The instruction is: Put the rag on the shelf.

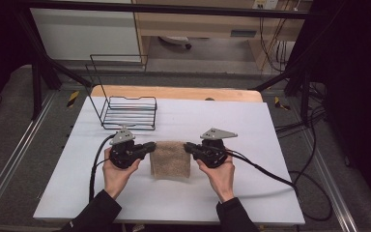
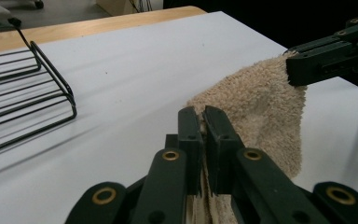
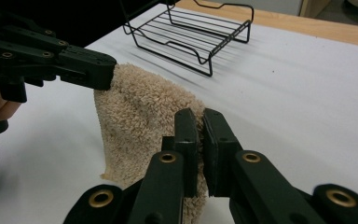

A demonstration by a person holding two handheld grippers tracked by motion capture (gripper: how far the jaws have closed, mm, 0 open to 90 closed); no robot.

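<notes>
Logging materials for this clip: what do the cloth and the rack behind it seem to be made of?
The cloth looks like beige terry towelling: a looped, fuzzy pile that hangs limp between the claws. The rack looks like thin metal wire with a smooth black coating, though the metal is only a guess.

In the left gripper view the wire rack (image 2: pixel 25 88) runs off the left edge, and the jaws hide the pinched corner of the beige towel (image 2: pixel 261 112). In the right gripper view the towel's lower edge is hidden behind the jaws.
</notes>
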